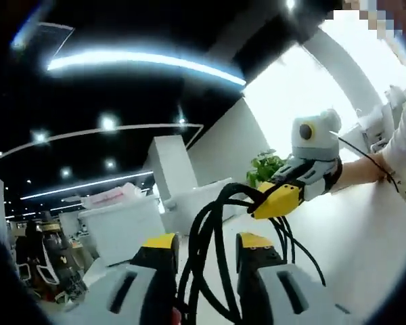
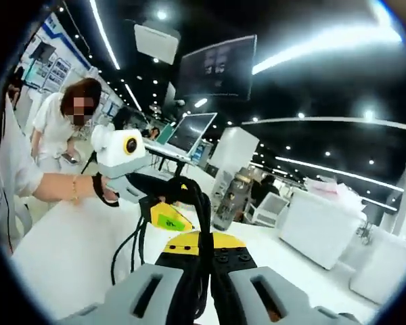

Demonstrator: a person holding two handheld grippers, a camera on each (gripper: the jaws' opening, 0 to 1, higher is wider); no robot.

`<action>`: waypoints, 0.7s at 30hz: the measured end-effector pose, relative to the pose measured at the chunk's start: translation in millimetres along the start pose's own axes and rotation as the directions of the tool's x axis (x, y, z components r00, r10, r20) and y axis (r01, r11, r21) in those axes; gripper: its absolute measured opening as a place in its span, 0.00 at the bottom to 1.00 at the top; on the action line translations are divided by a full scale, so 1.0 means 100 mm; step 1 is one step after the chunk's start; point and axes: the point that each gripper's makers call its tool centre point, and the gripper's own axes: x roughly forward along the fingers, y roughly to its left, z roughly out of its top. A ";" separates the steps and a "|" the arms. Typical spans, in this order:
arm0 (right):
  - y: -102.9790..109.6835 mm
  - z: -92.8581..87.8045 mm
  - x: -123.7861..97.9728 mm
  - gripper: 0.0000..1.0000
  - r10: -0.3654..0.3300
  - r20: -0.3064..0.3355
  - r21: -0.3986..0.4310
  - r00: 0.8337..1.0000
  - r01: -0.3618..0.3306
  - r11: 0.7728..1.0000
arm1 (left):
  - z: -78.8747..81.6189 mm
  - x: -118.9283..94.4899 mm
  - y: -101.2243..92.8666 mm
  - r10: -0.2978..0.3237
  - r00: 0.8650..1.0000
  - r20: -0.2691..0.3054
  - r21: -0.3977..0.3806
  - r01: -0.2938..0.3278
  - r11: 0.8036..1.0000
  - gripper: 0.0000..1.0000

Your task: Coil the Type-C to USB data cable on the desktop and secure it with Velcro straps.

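Both grippers are holding the coiled black cable [image 1: 210, 237] up above the white desk [image 1: 365, 237]. The left gripper [image 1: 206, 247] and right gripper [image 2: 203, 247] are each clamping opposite ends of the bundle, loops stretching lengthwise between them.

The cable [image 1: 210, 237] hangs in loops above the worktop [image 1: 365, 237], strung between the two tools. In the left gripper view it passes between the left tool [image 1: 206, 249] and runs up to the right tool [image 1: 274, 200]. In the right gripper view it lies between the right tool [image 2: 201, 252], the left tool [image 2: 168, 215] just beyond.
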 end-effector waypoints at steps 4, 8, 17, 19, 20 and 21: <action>-0.03 -0.11 0.01 0.03 -0.024 -0.049 -0.022 0.999 0.023 0.999 | 0.01 -0.02 -0.05 -0.013 1.000 0.000 -0.093 0.013 0.996 0.13; -0.07 -0.20 0.02 0.03 -0.046 -0.082 -0.008 0.996 0.046 0.999 | 0.02 -0.04 -0.11 -0.086 0.996 0.039 -0.266 0.094 0.959 0.13; -0.12 -0.30 0.00 0.03 -0.058 -0.104 0.020 0.993 0.061 0.998 | 0.07 -0.10 -0.07 -0.154 0.982 0.113 -0.486 0.190 0.853 0.16; -0.12 -0.33 0.01 0.03 -0.059 -0.115 0.017 0.992 0.061 0.998 | 0.02 -0.08 -0.08 -0.159 0.983 0.092 -0.485 0.183 0.855 0.15; -0.12 -0.35 0.02 0.03 -0.060 -0.120 0.015 0.991 0.062 0.998 | 0.01 -0.07 -0.08 -0.157 0.984 0.079 -0.471 0.175 0.865 0.15; -0.13 -0.37 0.01 0.03 -0.061 -0.124 0.020 0.990 0.064 0.998 | 0.00 -0.07 -0.08 -0.152 0.985 0.076 -0.467 0.170 0.868 0.15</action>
